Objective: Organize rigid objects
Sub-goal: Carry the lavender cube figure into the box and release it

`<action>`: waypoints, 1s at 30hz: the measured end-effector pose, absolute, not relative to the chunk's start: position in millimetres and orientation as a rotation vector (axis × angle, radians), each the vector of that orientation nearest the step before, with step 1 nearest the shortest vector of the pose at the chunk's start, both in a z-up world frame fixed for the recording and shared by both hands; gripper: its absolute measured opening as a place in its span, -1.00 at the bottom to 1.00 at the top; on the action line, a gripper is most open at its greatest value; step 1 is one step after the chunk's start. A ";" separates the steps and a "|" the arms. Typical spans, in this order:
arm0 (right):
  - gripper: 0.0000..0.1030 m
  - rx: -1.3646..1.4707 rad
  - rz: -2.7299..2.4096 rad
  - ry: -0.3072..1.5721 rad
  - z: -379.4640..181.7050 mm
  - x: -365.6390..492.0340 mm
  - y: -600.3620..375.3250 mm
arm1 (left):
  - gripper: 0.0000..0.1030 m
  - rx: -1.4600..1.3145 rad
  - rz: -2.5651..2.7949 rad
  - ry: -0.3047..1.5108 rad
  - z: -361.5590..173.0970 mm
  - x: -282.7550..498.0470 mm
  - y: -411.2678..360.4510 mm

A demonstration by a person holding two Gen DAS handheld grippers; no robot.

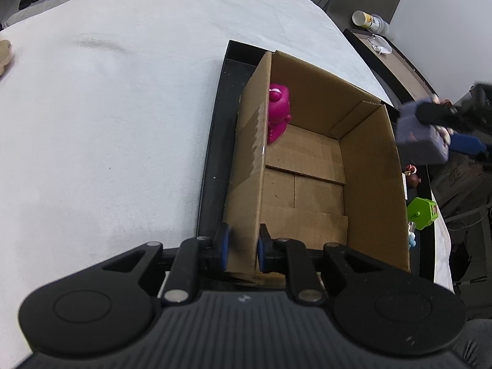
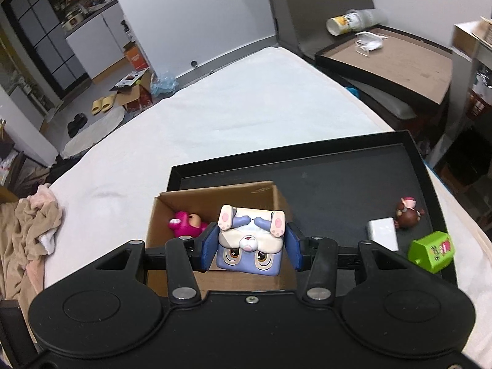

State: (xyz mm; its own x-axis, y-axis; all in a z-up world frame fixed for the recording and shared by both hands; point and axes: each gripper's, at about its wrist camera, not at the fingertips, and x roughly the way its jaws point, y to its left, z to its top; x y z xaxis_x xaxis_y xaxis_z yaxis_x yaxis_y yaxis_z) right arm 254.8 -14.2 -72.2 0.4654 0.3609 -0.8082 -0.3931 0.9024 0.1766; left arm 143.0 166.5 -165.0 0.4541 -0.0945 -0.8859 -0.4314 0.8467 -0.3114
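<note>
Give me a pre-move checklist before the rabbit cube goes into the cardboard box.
1. Right tongs hold the blue-and-white rabbit-face cube toy: ok, the blue pads sit against both of its sides.
2. Left tongs steady the open brown cardboard box: ok, shut on its near left wall.
3. Free floor in the box: ok, only the magenta bear figure stands in the far left corner.
4. Cube over the opening: cannot tell; the left view shows it beyond the right wall.
5. Box seated in the black tray: ok.
6. Green house-shaped toy clear of the path: ok, it lies to the right.
</note>
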 end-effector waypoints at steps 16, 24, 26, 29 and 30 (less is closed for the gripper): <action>-0.12 -0.100 0.553 1.027 -89.5 257.9 37.3 | -0.68 -0.534 0.209 1.107 -166.3 147.4 166.5; -0.11 -0.122 0.547 1.045 -96.9 266.1 50.3 | -0.68 -0.538 0.213 1.112 -167.4 148.6 167.1; -0.08 -0.129 0.544 1.032 -97.8 268.3 52.5 | -0.68 -0.535 0.213 1.113 -167.6 148.9 166.9; 0.16 -0.149 0.542 0.997 -93.6 268.0 52.7 | -0.67 -0.532 0.213 1.115 -166.8 149.7 166.3; 0.16 -0.140 0.545 0.994 -91.6 267.8 50.5 | -0.68 -0.529 0.216 1.107 -165.3 149.4 166.5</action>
State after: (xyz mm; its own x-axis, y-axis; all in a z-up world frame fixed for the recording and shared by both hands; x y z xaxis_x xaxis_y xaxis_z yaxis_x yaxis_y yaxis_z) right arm 267.8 50.5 -91.6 0.4247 0.3716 -0.8256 -0.4965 0.8581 0.1309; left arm 149.4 166.5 -165.3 0.4421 -0.0928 -0.8922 -0.4211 0.8567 -0.2978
